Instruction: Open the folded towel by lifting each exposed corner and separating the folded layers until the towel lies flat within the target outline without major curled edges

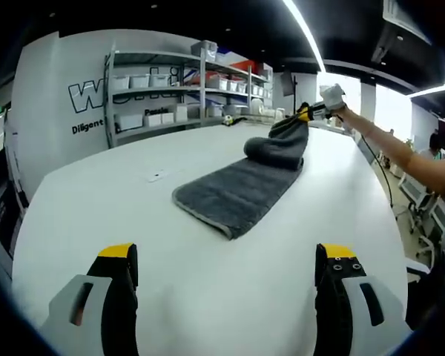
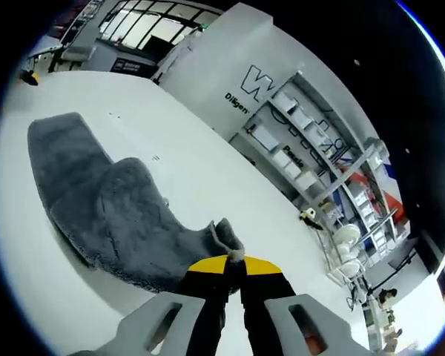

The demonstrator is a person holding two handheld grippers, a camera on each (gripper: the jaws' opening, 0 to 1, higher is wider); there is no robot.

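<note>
left gripper view
- left gripper (image 1: 230, 278): jaws spread wide, nothing between them, hovering over bare tabletop (image 1: 96, 215) near its front edge.
- towel (image 1: 241, 189): grey, lying mid-tabletop as a long strip; near end flat, far end raised and bunched into a roll.
- right gripper (image 1: 305, 113): pinching the towel's far end, lifted off the tabletop, toward the far right side; a person's hand (image 1: 332, 96) behind it.
- shelving (image 1: 185, 89): well beyond the tabletop's far edge, no conflict.
- outline: can't make out a target outline on the tabletop.

right gripper view
- right gripper (image 2: 233, 268): clenched on a small tuft of towel (image 2: 111, 208) edge; only a narrow bit of fabric sits in the jaws.
- towel: trails away from the jaws across the tabletop (image 2: 208, 170), upper layer humped over the lower one.

risks
- slip: shallow bite, fabric could pull out if the lift goes fast.
- both layers: can't tell whether one layer or two is pinched; two means the fold just drags along.
- drag: nothing pins the near end, whole towel may slide.
- curl: dropping the humped end early leaves a rolled edge.
</note>
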